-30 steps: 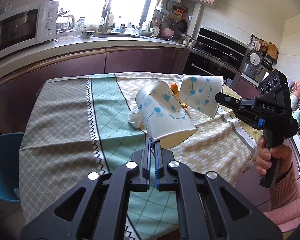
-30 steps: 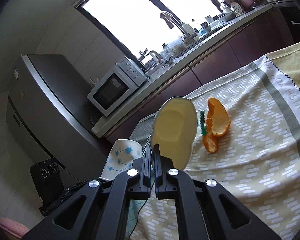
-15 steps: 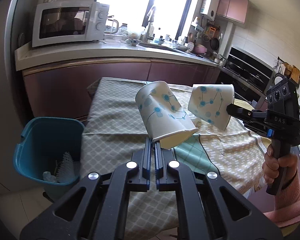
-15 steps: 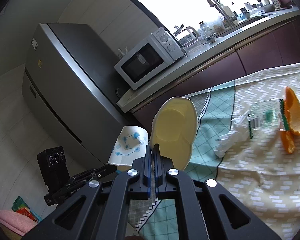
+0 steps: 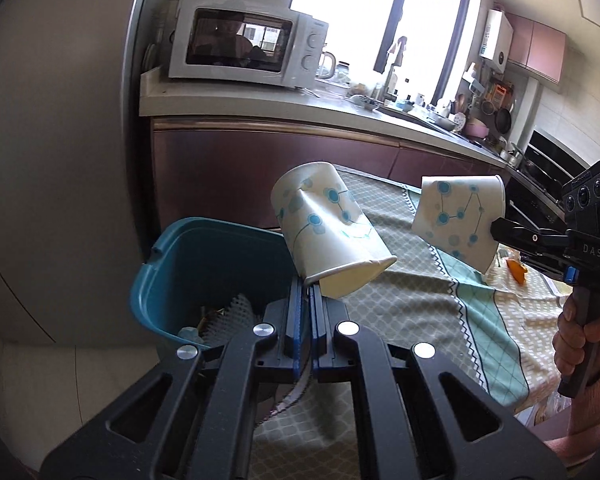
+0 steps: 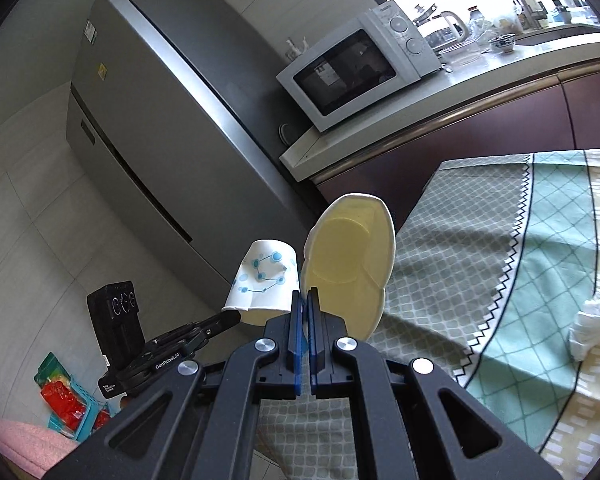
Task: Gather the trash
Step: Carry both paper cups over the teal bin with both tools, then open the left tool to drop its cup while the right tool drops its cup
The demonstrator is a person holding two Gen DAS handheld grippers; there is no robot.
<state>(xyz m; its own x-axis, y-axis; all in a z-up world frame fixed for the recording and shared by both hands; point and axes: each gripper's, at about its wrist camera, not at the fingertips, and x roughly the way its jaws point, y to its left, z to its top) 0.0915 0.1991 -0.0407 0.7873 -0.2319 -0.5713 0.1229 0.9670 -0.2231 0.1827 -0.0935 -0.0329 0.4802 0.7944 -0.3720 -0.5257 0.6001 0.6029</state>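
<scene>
My left gripper [image 5: 308, 294] is shut on the rim of a dented white paper cup [image 5: 328, 228] with blue dots, held just above the right edge of a teal trash bin [image 5: 204, 264]. The bin holds white mesh and scraps. At the right, my right gripper [image 5: 496, 236] is shut on a second dotted paper cup [image 5: 460, 216] over the tablecloth. In the right wrist view that gripper [image 6: 304, 300] pinches the cup's rim, and the cup's pale yellow inside [image 6: 350, 264] faces me. The left gripper [image 6: 230, 316] and its cup [image 6: 266, 280] show at lower left.
The table [image 5: 420, 292] with a green and beige cloth carries orange peel [image 5: 516, 270] and a crumpled white tissue [image 6: 592, 324]. A grey fridge [image 6: 140, 120] stands beside the bin, a microwave [image 5: 244, 42] on the counter behind. A hand [image 5: 580, 332] grips the right tool.
Both grippers have swung left, away from the middle of the table, each carrying its cup. The teal bin has come into view and now sits right under the left cup.
</scene>
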